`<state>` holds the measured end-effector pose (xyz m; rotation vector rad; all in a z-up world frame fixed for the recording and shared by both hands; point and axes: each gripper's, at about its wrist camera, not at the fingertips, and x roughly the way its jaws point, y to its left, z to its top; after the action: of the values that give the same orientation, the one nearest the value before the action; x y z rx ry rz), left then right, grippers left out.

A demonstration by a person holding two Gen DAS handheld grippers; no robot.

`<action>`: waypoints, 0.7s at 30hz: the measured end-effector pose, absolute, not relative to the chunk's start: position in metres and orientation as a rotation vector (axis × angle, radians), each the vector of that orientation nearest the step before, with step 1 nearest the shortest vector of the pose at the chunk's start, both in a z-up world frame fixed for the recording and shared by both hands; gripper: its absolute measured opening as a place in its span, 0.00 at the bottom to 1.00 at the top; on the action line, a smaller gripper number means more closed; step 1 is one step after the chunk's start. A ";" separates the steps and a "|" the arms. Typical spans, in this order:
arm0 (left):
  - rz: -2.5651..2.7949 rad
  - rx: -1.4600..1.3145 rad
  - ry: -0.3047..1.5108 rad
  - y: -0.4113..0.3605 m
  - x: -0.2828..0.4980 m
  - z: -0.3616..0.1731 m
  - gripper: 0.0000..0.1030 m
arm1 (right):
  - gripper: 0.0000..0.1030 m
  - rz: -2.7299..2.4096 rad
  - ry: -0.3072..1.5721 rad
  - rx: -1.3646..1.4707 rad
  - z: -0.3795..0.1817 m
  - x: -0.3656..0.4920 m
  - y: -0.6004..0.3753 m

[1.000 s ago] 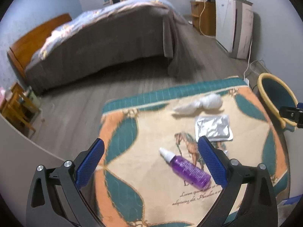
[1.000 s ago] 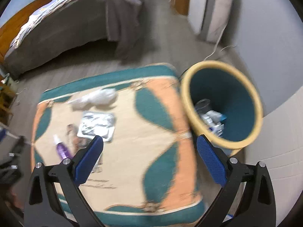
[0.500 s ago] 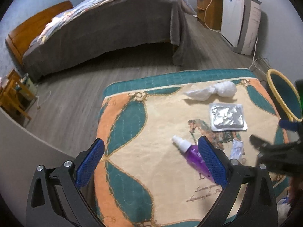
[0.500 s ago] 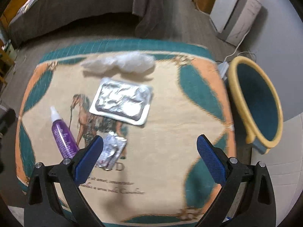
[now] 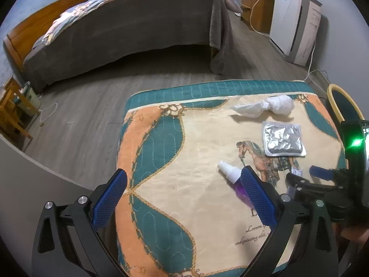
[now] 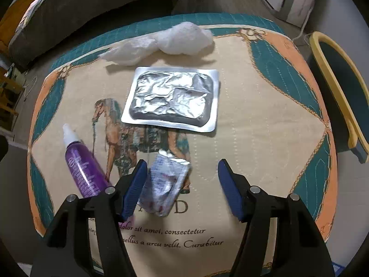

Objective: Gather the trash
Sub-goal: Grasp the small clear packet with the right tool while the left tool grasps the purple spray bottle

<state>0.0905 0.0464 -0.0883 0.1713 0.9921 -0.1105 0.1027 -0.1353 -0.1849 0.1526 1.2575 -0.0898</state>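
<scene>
A second before, the right gripper (image 6: 182, 184) had looked down from higher up, with the whole quilted mat (image 6: 253, 120) and the open mouth of the bin (image 6: 334, 78) in its view; it had since come low over the mat, and its jaws had just been closing, though they still stood apart with a gap beside the crumpled foil wrapper (image 6: 166, 184) lying between them; the left-hand pad was just beside the wrapper, the right-hand pad well clear, so nothing was gripped. The left gripper (image 5: 184, 198) had shifted only a little, its jaws wide and released over the mat with nothing between them, the purple spray bottle (image 5: 233, 177) partly behind its right finger.

The mat's far teal edge lay clear of the bed (image 5: 129, 27) across bare wood floor (image 5: 80, 124); the silver foil tray (image 6: 170, 97) and the white wad of plastic (image 6: 166, 41) lay between the wrapper and that edge, and the beige stretch toward the bin was free.

The yellow-rimmed bin stood just off the mat's right side; its teal inner wall showed, but its contents could not be seen.
</scene>
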 end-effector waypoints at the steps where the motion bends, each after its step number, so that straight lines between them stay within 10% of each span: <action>1: -0.113 0.173 0.995 0.045 0.091 -0.089 0.95 | 0.60 -0.087 1.257 0.147 -0.185 0.102 -0.134; 9: -0.125 0.205 1.009 0.036 0.089 -0.096 0.95 | 0.15 -0.001 1.270 -0.002 -0.186 0.092 -0.111; 21: -0.165 0.141 1.108 0.000 0.088 -0.134 0.93 | 0.12 -0.063 1.240 0.052 -0.166 0.087 -0.176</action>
<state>0.0878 -0.0002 -0.1337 0.1414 1.1081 -0.1652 0.0867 -0.1756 -0.1659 0.0520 1.2397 -0.0633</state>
